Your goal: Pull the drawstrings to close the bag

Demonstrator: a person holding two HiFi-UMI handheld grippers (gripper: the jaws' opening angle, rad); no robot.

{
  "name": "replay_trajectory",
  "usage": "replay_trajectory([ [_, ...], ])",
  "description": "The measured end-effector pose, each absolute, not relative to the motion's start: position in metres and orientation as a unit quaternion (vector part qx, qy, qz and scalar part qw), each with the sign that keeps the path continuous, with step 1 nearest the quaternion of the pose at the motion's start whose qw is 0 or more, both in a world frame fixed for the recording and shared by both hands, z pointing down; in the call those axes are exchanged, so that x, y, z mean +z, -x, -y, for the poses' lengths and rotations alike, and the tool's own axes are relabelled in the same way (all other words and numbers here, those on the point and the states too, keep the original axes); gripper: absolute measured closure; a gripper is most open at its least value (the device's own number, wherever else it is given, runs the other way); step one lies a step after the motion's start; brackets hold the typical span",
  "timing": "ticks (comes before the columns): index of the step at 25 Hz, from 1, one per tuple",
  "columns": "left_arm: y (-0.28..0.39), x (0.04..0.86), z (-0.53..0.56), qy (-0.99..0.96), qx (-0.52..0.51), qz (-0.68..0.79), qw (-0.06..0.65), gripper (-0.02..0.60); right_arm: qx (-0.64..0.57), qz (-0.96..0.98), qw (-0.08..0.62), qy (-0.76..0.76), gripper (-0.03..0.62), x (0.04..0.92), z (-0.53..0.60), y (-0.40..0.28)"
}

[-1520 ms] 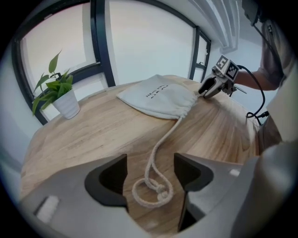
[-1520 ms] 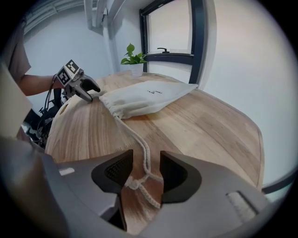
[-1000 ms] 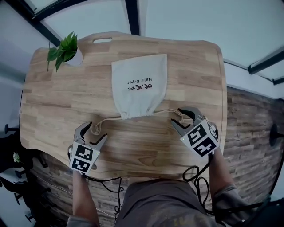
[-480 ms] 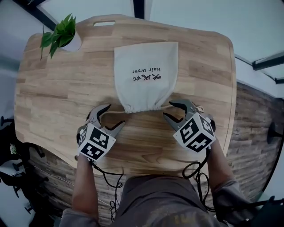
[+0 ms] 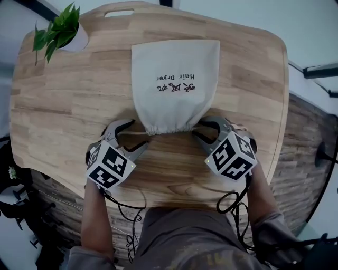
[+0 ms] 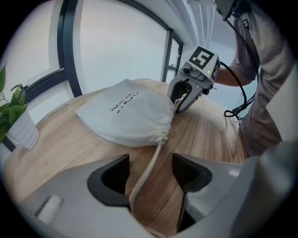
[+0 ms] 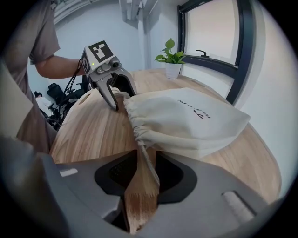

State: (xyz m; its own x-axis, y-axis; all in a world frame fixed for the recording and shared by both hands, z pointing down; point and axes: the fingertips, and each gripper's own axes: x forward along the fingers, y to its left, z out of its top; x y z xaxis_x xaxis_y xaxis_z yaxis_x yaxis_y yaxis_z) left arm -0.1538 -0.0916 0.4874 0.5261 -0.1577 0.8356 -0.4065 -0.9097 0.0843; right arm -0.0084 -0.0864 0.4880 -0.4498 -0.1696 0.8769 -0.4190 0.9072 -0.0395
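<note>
A cream drawstring bag (image 5: 174, 84) with dark print lies flat on the wooden table (image 5: 63, 105), its gathered mouth (image 5: 168, 128) toward me. My left gripper (image 5: 138, 133) stands open just left of the mouth. In the left gripper view (image 6: 150, 163) the left drawstring (image 6: 145, 176) runs loose between its jaws. My right gripper (image 5: 198, 129) is open just right of the mouth, and the right drawstring (image 7: 150, 167) passes between its jaws (image 7: 142, 169). Each gripper shows in the other's view, the right gripper (image 6: 179, 103) and the left gripper (image 7: 122, 100), close against the bag (image 7: 186, 116).
A potted plant (image 5: 58, 29) stands at the table's far left corner. A handle slot (image 5: 119, 12) is cut in the far edge. Black cables (image 5: 232, 203) hang off the near edge by my legs. Bare wood lies on both sides of the bag.
Both grippers have moved inward along the cords, from wide apart to right beside the bag's gathered mouth. The bag has not moved on the table.
</note>
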Motion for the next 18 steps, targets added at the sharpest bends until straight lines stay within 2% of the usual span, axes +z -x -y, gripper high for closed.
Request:
replay_trajectory([
  [6, 0.1509, 0.4860, 0.0890, -0.865, 0.468, 0.143, 0.111, 0.322, 0.121, 0.842, 0.499, -0.166, 0.445, 0.4871, 0.0861, 0.0092],
  [9, 0.1466, 0.4850, 0.0881, -0.870, 0.461, 0.139, 0.108, 0.395, 0.118, 0.841, 0.501, -0.165, 0.447, 0.4868, 0.0859, 0.0096],
  [10, 0.1466, 0.4848, 0.0887, -0.871, 0.457, 0.142, 0.109, 0.403, 0.118, 0.841, 0.501, -0.165, 0.448, 0.4867, 0.0853, 0.0098],
  [13, 0.1480, 0.4855, 0.0896, -0.872, 0.453, 0.147, 0.112, 0.507, 0.117, 0.844, 0.496, -0.168, 0.461, 0.4872, 0.0829, 0.0115],
  [14, 0.1476, 0.4862, 0.0893, -0.871, 0.456, 0.145, 0.111, 0.550, 0.116, 0.845, 0.493, -0.171, 0.474, 0.4876, 0.0829, 0.0116],
  [16, 0.1459, 0.4870, 0.0888, -0.869, 0.464, 0.137, 0.106, 0.566, 0.118, 0.846, 0.488, -0.180, 0.556, 0.4882, 0.0841, 0.0107],
  [18, 0.1443, 0.4867, 0.0881, -0.866, 0.473, 0.132, 0.096, 0.568, 0.133, 0.845, 0.482, -0.189, 0.559, 0.4880, 0.0852, 0.0093],
])
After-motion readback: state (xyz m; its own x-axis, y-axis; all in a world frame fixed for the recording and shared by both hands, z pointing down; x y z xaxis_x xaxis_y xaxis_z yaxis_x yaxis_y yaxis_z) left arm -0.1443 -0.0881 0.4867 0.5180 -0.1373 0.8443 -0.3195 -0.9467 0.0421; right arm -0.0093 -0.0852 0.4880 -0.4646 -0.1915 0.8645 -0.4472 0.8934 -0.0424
